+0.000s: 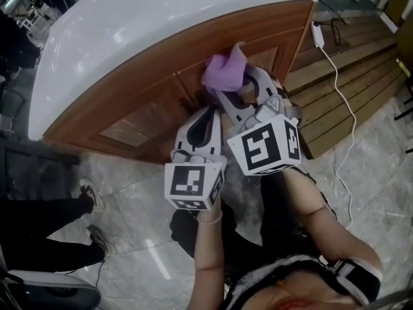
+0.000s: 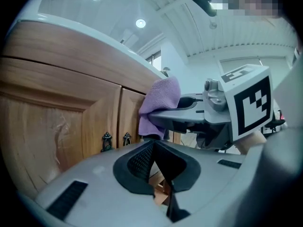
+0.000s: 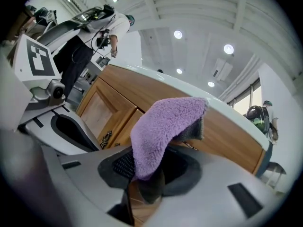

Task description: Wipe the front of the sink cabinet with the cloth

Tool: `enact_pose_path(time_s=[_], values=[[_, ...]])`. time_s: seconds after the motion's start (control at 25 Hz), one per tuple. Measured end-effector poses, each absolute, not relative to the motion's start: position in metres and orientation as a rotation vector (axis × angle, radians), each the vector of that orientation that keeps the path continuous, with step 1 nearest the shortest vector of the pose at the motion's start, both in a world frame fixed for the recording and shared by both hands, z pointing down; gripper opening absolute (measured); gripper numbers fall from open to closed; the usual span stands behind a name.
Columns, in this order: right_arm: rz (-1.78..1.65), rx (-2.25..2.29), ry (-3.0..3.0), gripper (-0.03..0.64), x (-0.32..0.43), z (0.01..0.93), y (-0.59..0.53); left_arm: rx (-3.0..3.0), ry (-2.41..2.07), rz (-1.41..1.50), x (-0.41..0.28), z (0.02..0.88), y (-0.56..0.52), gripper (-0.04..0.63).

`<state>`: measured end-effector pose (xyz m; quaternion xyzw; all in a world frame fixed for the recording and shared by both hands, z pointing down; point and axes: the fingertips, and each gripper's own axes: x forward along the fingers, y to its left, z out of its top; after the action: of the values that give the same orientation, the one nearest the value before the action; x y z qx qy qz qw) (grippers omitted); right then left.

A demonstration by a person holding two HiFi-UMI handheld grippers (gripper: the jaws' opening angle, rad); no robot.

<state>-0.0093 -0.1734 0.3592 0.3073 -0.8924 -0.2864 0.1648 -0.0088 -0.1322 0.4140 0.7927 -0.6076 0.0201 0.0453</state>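
Note:
The sink cabinet front (image 1: 148,102) is brown wood with panelled doors under a white countertop (image 1: 161,24). A purple fluffy cloth (image 1: 224,73) sits high on the door near the countertop edge; I cannot tell whether it touches the wood. My right gripper (image 1: 227,90) is shut on the cloth (image 3: 165,126), which drapes over its jaws (image 3: 151,174). My left gripper (image 1: 213,110) hangs just below and left of it, shut with nothing in it (image 2: 158,167). From the left gripper view the cloth (image 2: 158,100) shows beside two small dark door pulls (image 2: 107,141).
A white power strip and its cable (image 1: 339,95) trail over wooden floor planks (image 1: 352,70) right of the cabinet. Someone's shoes (image 1: 90,196) stand on the marble floor at the left. Another person (image 3: 109,32) stands beyond the cabinet in the right gripper view.

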Motion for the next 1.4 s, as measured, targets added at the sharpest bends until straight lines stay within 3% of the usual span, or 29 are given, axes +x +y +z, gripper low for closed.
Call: enact_pose_path(time_s=[1.4], values=[[-0.669, 1.067, -2.422, 0.166, 0.08, 0.367, -0.238, 2.481, -1.716, 0.123, 0.017, 0.429, -0.141, 0.0]])
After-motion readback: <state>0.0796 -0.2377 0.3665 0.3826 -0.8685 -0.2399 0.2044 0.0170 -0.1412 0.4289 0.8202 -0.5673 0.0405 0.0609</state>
